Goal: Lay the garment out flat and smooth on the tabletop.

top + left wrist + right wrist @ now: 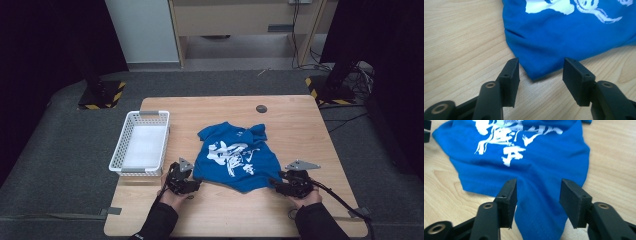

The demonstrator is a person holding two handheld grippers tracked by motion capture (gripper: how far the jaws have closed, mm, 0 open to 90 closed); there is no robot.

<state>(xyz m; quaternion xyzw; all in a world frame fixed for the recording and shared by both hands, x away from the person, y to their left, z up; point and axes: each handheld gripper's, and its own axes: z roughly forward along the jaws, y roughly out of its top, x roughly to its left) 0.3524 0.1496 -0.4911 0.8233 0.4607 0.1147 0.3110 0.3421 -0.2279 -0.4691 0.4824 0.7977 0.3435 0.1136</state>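
Observation:
A blue T-shirt with a white print lies rumpled in the middle of the wooden table. My left gripper sits at the shirt's near left corner. In the left gripper view, that gripper is open, with the shirt's corner lying between the jaws. My right gripper is at the shirt's near right corner. The right gripper is open too in its own view, and a fold of blue shirt runs between its jaws.
A white plastic basket stands empty at the table's left edge. A small dark round disc sits near the far edge. Bare wood shows to the right of the shirt and along the front edge.

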